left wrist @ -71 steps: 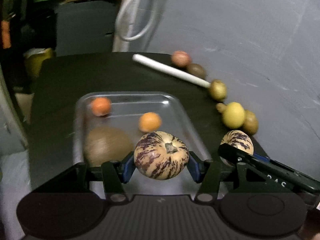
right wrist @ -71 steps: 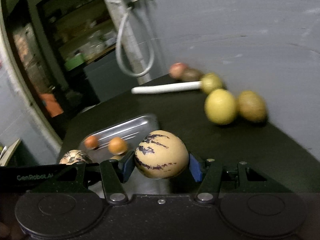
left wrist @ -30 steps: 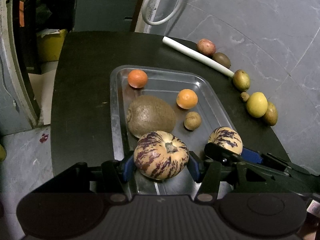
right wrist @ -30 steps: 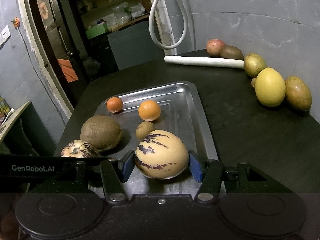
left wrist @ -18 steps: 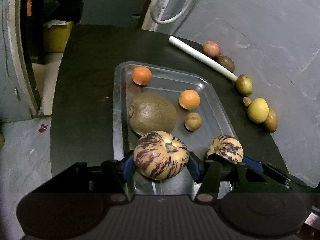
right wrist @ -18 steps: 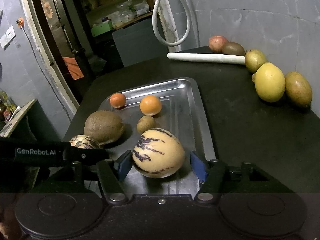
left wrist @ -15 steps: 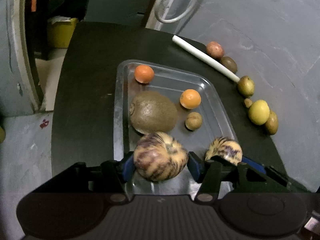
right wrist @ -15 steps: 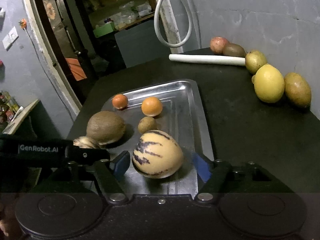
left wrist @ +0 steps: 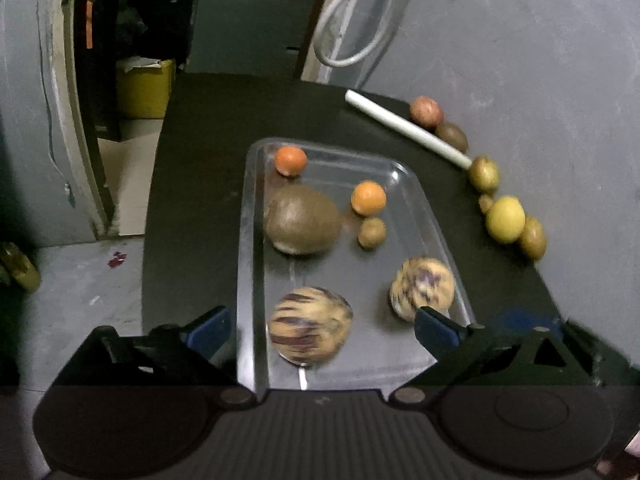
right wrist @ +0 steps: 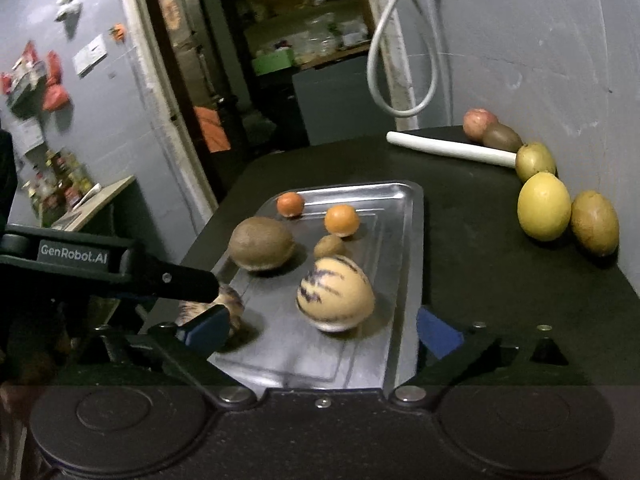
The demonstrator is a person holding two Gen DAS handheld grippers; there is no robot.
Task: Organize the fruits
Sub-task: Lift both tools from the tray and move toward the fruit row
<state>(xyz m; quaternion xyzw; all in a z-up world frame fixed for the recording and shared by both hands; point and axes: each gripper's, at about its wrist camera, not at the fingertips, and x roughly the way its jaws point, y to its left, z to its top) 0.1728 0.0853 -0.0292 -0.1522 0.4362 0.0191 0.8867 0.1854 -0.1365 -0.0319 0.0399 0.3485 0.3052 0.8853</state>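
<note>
1. Two striped melons are lying in your metal tray (left wrist: 412,184), both free of the claws.
2. You are holding the left claw (left wrist: 320,330) with its jaws spread wide; the near striped melon (left wrist: 309,329) is sitting between them, touching neither pad.
3. You are holding the right claw (right wrist: 320,334) with its jaws likewise apart; the pale striped melon (right wrist: 335,293) is resting on the tray just beyond them.
4. Sharing the tray: a large brown fruit (left wrist: 302,219), two small oranges (left wrist: 368,197) (left wrist: 291,160) and a small brown fruit (left wrist: 371,233).
5. Lying on the dark desk (right wrist: 480,280) along the grey wall: a yellow lemon-like fruit (right wrist: 543,206), a brownish fruit (right wrist: 595,222) touching it, a green-yellow fruit (right wrist: 535,161), a white rod (right wrist: 448,148), a reddish fruit (right wrist: 479,123) and a dark fruit (right wrist: 502,137).
</note>
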